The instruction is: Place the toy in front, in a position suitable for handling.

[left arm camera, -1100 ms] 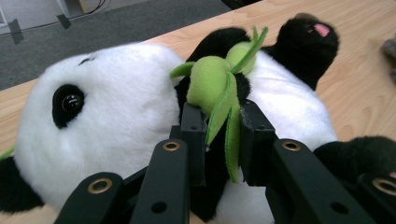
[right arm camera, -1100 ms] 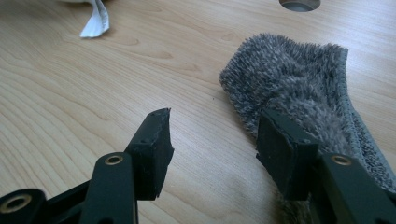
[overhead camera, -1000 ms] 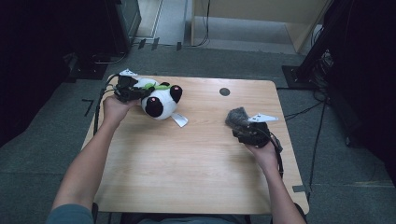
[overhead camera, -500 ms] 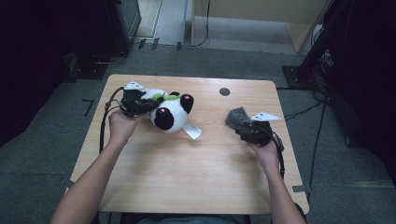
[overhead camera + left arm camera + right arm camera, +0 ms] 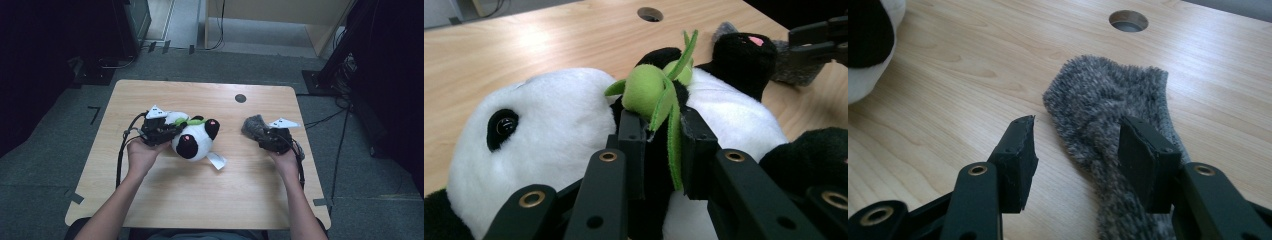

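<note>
Left tool (image 5: 659, 130) pinches plush panda (image 5: 192, 140); right tool (image 5: 1075, 150) gapes over grey sock (image 5: 1118, 115).

Soft overhead light, dark surroundings

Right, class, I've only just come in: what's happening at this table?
A person works two handheld grippers over a wooden table. The left gripper has its jaws clamped on the green leaf part of a plush panda, near the table's middle. The right gripper is open, its jaws straddling one edge of a fuzzy grey cloth lying flat on the table.
</note>
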Demonstrator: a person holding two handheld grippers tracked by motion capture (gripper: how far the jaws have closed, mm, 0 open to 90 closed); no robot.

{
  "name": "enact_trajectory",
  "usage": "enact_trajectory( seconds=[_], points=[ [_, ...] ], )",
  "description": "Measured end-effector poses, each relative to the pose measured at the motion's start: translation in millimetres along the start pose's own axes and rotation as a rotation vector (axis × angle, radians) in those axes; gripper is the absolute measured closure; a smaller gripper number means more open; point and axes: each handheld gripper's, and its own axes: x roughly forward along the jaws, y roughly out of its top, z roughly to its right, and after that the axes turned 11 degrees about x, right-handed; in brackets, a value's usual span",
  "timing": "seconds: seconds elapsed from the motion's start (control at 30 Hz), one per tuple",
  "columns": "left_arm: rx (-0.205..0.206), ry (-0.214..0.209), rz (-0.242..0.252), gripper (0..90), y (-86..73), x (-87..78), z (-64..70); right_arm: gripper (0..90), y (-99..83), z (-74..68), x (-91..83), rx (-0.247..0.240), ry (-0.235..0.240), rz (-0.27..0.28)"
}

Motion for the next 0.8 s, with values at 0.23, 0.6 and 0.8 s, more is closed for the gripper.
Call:
enact_trajectory(
  seconds=[0.23,0.6,0.8],
  points=[
    [0.013,0.002,-0.003,74.2,-4.4,11.0,18.2,49.5,3.5,14.2,5.0,0.031,-0.001,-0.018],
    [0.034,-0.033,-0.005,57.7,-8.0,8.0,12.1,52.1,-0.2,28.2,32.1,0.011,-0.035,-0.109],
    [0.036,-0.081,0.022,45.4,-8.8,4.5,6.7,64.1,-2.2,33.3,39.3,0.026,-0.026,-0.144]
  ],
)
